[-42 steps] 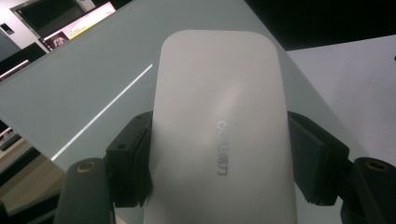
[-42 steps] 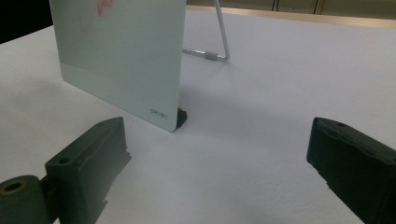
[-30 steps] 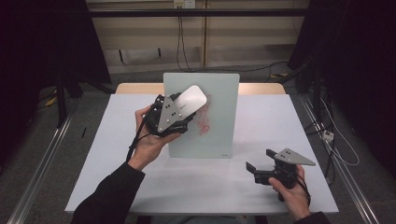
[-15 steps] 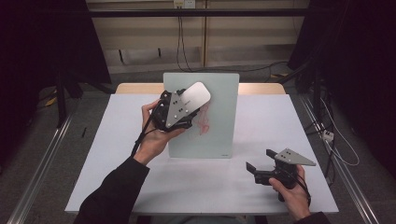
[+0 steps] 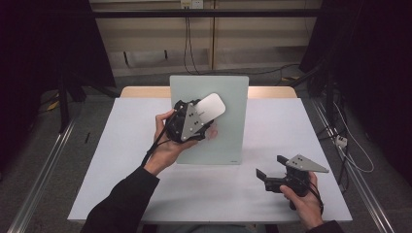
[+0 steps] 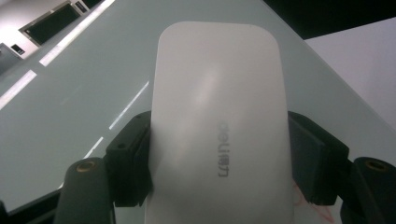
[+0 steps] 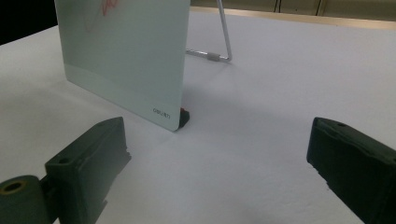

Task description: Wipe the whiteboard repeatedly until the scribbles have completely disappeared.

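The left gripper (image 5: 210,112) has slid right across the glass board (image 5: 228,131), clamping a white eraser (image 6: 219,130) (marked "deli"); the right gripper (image 5: 270,168) rests, jaws apart.

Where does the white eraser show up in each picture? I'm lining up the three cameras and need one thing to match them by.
High view: the white eraser sits just left of centre, clamped in the left gripper, against the glass board.
Left gripper view: the eraser fills the middle, between the two black jaws.
Right gripper view: not in it.
Shared landmark: the glass board, centre of the high view, behind the eraser, and upper left.
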The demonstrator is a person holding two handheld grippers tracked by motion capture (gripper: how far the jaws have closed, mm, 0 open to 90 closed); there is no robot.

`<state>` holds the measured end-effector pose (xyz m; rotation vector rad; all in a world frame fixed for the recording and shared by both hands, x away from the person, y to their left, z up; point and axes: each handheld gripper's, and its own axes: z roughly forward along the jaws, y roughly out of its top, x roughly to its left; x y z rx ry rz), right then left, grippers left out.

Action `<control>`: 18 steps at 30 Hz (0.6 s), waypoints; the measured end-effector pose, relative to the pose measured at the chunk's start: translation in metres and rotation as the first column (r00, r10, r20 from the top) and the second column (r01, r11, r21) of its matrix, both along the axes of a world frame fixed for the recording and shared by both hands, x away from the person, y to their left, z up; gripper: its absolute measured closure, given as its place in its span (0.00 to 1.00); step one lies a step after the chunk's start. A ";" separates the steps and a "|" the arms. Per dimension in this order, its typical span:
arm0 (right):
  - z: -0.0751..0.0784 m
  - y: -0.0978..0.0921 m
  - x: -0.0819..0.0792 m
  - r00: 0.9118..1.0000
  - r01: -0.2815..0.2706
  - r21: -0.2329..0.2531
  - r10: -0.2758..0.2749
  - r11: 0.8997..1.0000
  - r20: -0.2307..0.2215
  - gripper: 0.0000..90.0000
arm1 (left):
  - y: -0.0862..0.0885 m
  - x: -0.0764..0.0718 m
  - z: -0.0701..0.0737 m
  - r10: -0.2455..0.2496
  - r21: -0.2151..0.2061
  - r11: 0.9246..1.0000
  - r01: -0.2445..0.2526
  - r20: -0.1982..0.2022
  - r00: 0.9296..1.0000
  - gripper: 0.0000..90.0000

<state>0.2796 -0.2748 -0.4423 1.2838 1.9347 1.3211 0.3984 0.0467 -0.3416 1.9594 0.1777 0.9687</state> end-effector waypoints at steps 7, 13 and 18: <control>0.000 0.000 0.000 1.000 0.000 -0.001 0.000 1.000 -0.003 0.05 | -0.006 -0.006 -0.014 -0.026 0.010 1.000 0.026 -0.022 0.999 0.35; 0.000 0.000 0.000 1.000 0.001 0.000 -0.001 1.000 -0.001 0.05 | -0.009 -0.009 -0.018 -0.040 0.042 0.998 0.041 -0.038 0.999 0.35; 0.000 0.000 0.000 1.000 0.000 0.000 0.000 1.000 -0.001 0.05 | -0.007 -0.005 -0.010 -0.037 0.024 0.999 0.038 -0.046 0.998 0.35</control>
